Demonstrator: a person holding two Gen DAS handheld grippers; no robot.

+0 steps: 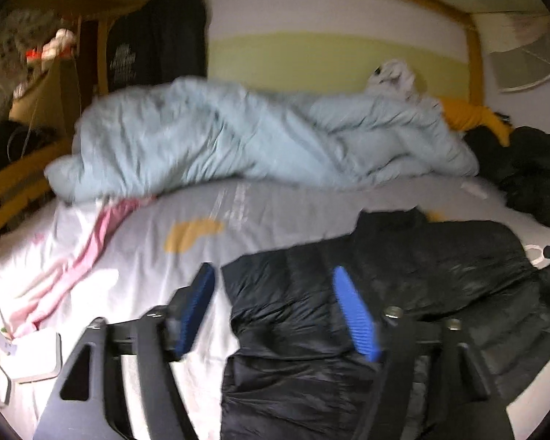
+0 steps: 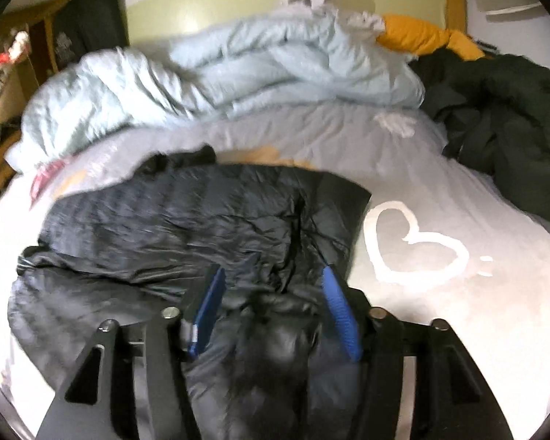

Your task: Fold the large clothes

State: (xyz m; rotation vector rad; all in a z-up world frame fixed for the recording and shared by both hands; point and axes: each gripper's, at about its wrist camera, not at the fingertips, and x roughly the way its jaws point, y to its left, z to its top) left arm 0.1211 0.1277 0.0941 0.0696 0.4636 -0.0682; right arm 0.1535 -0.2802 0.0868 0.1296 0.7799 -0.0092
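Left wrist, one black jacket (image 1: 403,278), two claws spread

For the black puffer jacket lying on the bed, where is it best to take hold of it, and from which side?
Probably at the black puffer jacket side edges near the hem. The left tongs straddle its left edge, so approach from outside. The right tongs hang open over its right part. It lies flat, so pinch a raised fold.

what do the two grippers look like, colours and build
Both match: the left gripper and right gripper have black angular frames with triangular cut-outs and silver bolt heads. Each has two flat fingers with ribbed blue pads. No cables, markings or sleeves show.
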